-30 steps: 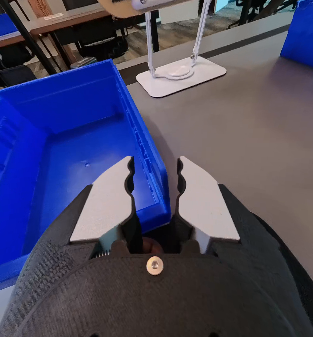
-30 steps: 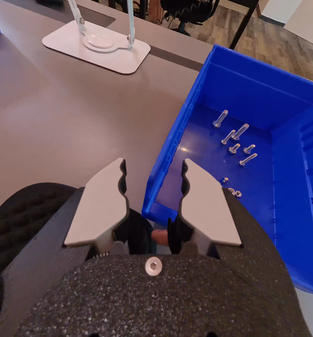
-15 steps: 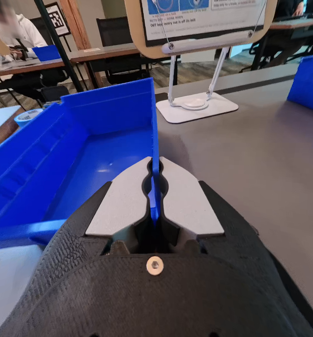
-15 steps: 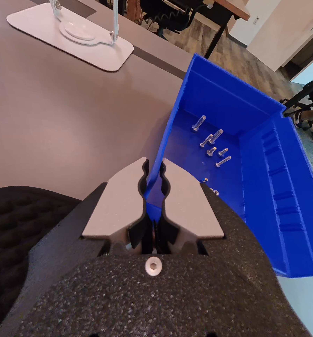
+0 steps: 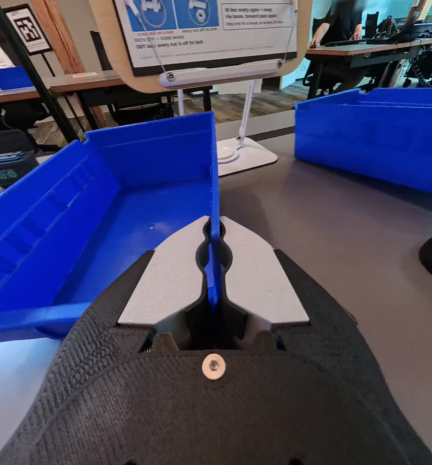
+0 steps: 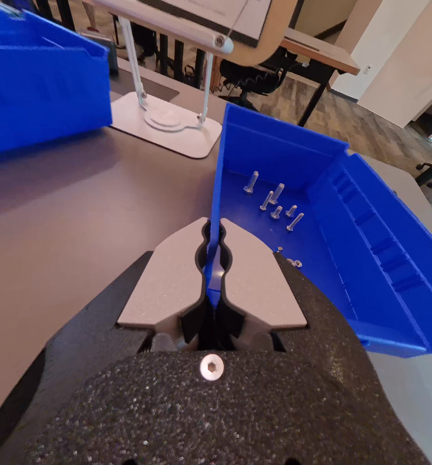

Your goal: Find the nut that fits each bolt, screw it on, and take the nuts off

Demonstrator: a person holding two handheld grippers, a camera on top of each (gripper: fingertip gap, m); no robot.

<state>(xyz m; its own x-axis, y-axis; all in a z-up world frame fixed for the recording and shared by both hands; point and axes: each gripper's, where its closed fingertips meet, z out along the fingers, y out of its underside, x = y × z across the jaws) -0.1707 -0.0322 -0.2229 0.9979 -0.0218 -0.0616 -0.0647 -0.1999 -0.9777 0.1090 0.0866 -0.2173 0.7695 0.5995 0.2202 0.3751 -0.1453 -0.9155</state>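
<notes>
Both tongs are gripping bin walls on a grey desk (image 5: pixel 335 226). Left tongs (image 5: pixel 215 222) are pinching the right side wall of a blue bin (image 5: pixel 147 161), the fingers (image 5: pixel 174 271) closed down to the thickness of the wall running between them. Nothing is showing on that bin's floor.

Right tongs (image 6: pixel 214 222) are clamping the left side wall of a second blue bin (image 6: pixel 280 148) in the same way, fingers (image 6: pixel 255 276) pressed against the plastic on either side. Inside this bin, six silver bolts (image 6: pixel 276 193) are lying loose in a cluster toward the far end of the floor, and a few small nuts (image 6: pixel 295 263) are lying nearer, just beside the right finger; their exact number is too small to tell.

Beyond both bins, a white stand (image 6: pixel 167 123) is resting on the desk, holding up a board (image 5: pixel 204 37) with printed pictures. Each bin is also showing in the other view, off to the side. Behind the desk, other tables and an office chair (image 6: pixel 250 78) are standing on a wood-patterned floor.
</notes>
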